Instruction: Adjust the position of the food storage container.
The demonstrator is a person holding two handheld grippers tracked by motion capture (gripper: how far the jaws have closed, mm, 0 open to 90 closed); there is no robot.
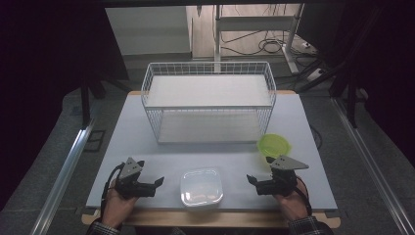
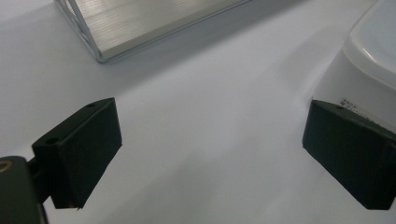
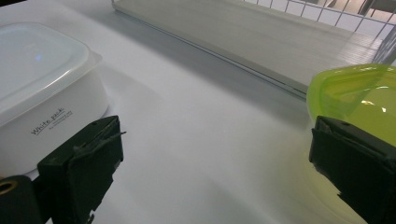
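High view: white box [image 1: 201,187] is seen on the table [image 1: 303,122] between the left hand-held gripper [image 1: 157,184] and right hand-held gripper [image 1: 250,180], both wide open, nothing held.

Left gripper view: box [image 2: 369,56] lies beside one jaw; rack [image 2: 140,28] ahead.

Right gripper view: box [image 3: 42,79] near one jaw, green bowl [image 3: 359,98] by the other. Box sides are best approached level, both grippers closed evenly.

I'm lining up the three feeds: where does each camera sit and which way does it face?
High view: above the near edge, facing forward and down on the table; both forearms enter.
Left gripper view: rides the left gripper, jaws apart.
Right gripper view: rides the right gripper, beside a green bowl.
Shared: white lidded box, wire basket.
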